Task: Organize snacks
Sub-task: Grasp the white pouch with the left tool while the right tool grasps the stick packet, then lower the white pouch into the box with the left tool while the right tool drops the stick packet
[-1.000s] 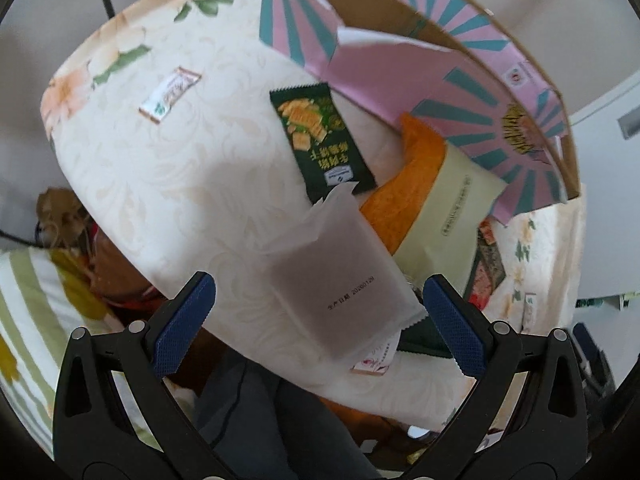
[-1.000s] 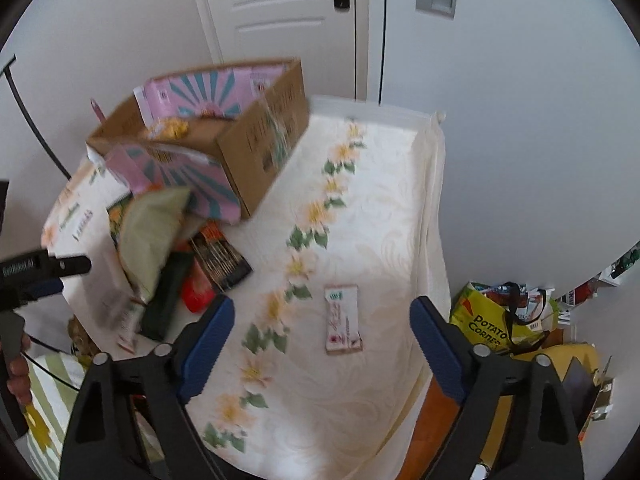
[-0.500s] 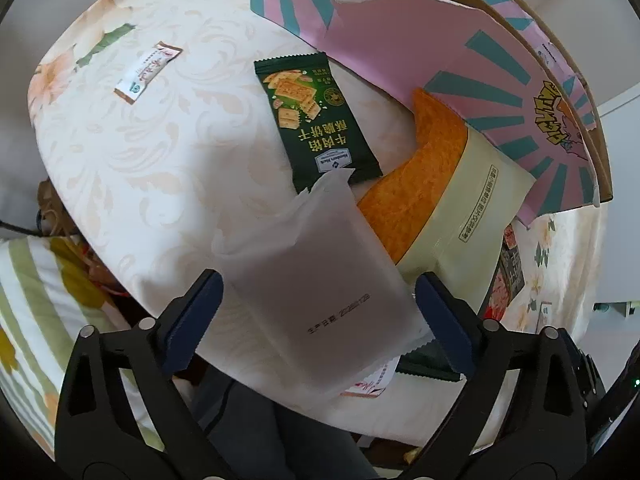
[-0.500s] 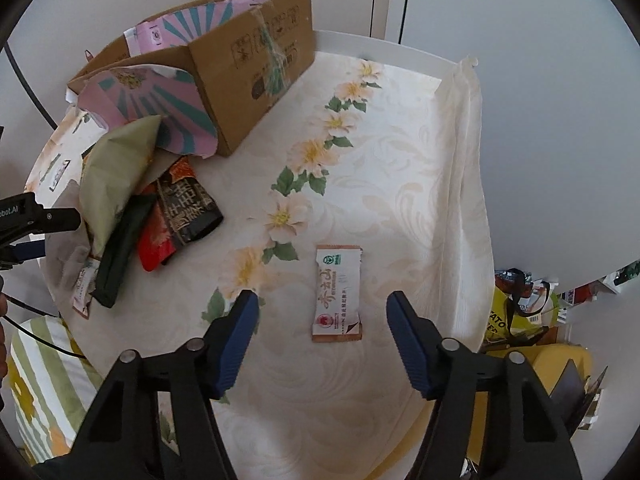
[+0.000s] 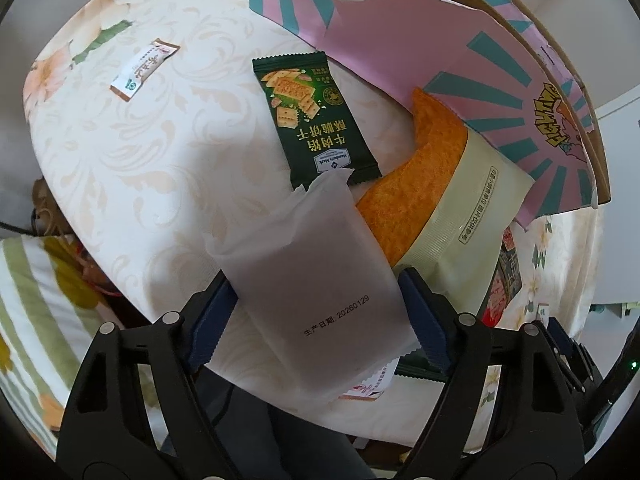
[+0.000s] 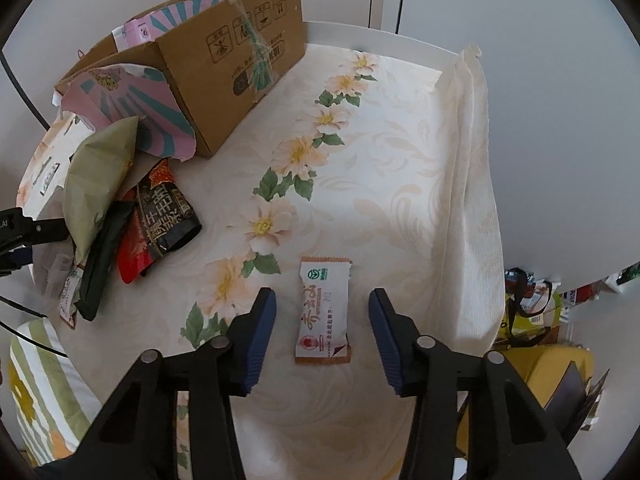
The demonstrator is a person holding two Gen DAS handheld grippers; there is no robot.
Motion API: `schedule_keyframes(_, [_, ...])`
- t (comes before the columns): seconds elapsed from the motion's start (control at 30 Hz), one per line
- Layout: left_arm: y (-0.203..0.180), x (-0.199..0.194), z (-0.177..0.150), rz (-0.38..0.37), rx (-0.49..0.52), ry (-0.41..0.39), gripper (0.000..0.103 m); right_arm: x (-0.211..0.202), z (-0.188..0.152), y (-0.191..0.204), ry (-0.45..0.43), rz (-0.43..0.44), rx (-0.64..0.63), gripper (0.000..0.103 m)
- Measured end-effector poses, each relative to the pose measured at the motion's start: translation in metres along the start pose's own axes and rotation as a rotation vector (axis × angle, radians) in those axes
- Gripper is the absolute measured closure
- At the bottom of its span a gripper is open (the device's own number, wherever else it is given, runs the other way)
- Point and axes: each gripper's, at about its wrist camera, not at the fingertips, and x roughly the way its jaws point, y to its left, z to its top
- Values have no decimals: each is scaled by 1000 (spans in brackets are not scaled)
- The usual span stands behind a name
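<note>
The left hand-held gripper (image 5: 318, 316) stands spread, one pad at each long edge of a frosted white packet (image 5: 308, 276) lying at the counter (image 5: 120, 152) edge; whether the pads touch it yet cannot be told. The packet looks light, thin and slick, likely to buckle, so a pinch across its flat middle seems safest. The right hand-held gripper (image 6: 322, 344) is released too, straddling a small white-and-orange sachet (image 6: 324, 312) lying flat and apart from the rest; it is probably light and crinkly, best taken across its narrow width. The cardboard box (image 6: 236, 52) stands behind the snack pile; what it holds is hidden, only pink-and-teal flaps showing.
</note>
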Motion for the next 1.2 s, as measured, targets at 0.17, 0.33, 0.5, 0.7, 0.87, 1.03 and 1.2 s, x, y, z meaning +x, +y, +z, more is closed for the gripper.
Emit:
schedule_keyframes(0.17, [5, -6, -3, -7, 10, -8, 27, 0, 1, 6, -7, -19, -34, 82])
schedule_keyframes(0.33, [6, -10, -4, -9, 25, -19, 28, -1, 1, 11, -10, -16, -38, 83])
schedule_keyframes(0.5, [11, -14, -10, -24, 25, -29, 29, -6, 2, 14, -24, -9, -38, 83])
schedule_keyframes(0.7, [14, -31, -15, -59, 50, -74, 29, -17, 4, 18, -49, 0, -19, 83])
schedule_keyframes(0.87, [12, -54, -17, -98, 77, -125, 29, -30, 3, 21, -79, 5, -5, 83])
schedule_keyframes(1.03, [9, -86, -14, -131, 108, -187, 29, -54, 6, 23, -126, 14, 14, 83])
schedule_keyframes(1.2, [-6, -121, -3, -159, 144, -263, 29, -85, 21, 29, -193, 26, 17, 83])
